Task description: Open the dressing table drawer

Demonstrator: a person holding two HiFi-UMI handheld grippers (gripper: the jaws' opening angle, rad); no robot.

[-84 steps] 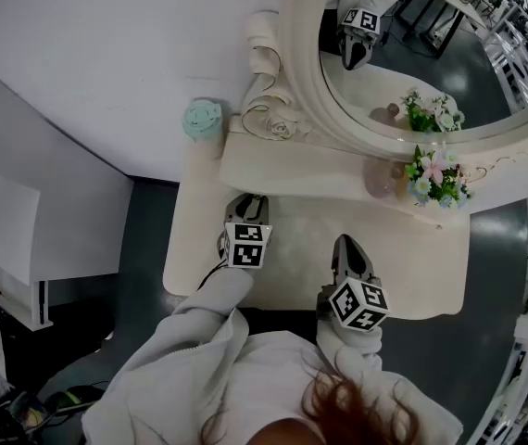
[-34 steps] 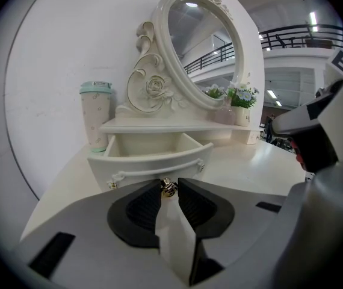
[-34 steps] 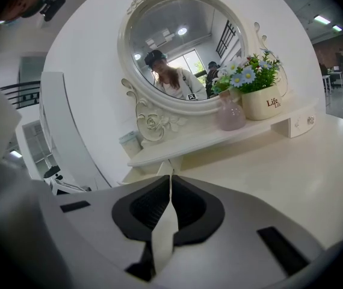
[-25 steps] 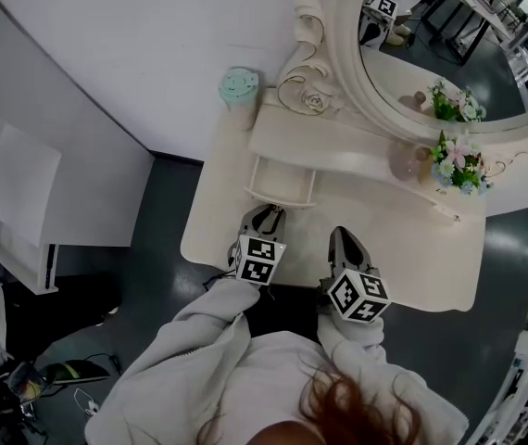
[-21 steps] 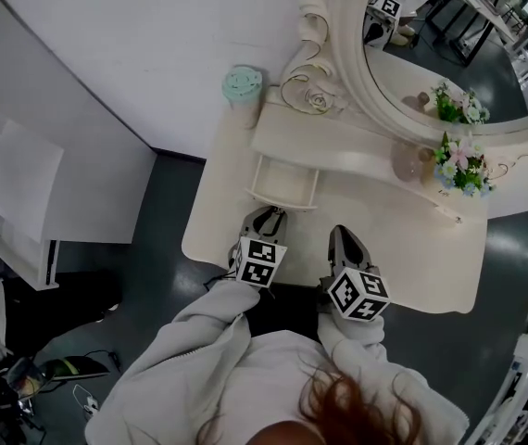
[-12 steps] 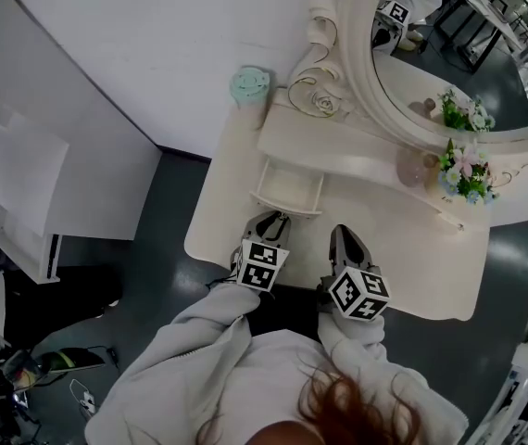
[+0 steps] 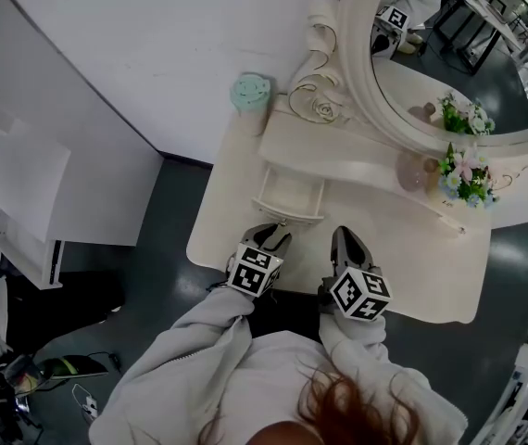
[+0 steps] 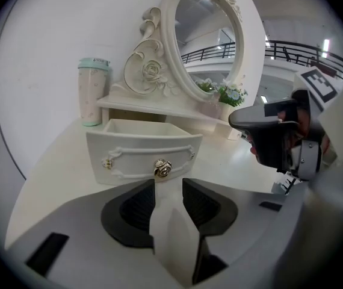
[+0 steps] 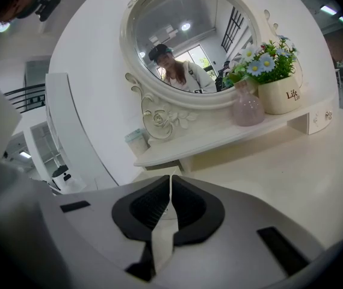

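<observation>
The small cream drawer (image 7: 289,196) stands pulled out from under the dressing table's raised shelf (image 7: 357,151). In the left gripper view its front (image 8: 141,155) faces me, with a gold rose knob (image 8: 162,168). My left gripper (image 8: 168,188) sits just short of that knob. Its jaws are opening, nothing is between the pads and the knob is untouched. From the head view, the left gripper (image 7: 276,233) points at the drawer front. My right gripper (image 7: 347,242) hovers over the tabletop beside it, jaws shut and empty (image 9: 171,182).
A mint tumbler (image 7: 249,92) stands at the shelf's left end. A pink vase (image 7: 413,171) and a flower pot (image 7: 463,170) sit on the right under the oval mirror (image 7: 366,82). The tabletop's front edge (image 7: 245,272) lies under my grippers. A white cabinet (image 7: 23,193) stands at left.
Since the earliest frame the drawer has slid out from under the shelf. Over the last second my left gripper tilted and drew back a little from the drawer front. The right gripper stayed put.
</observation>
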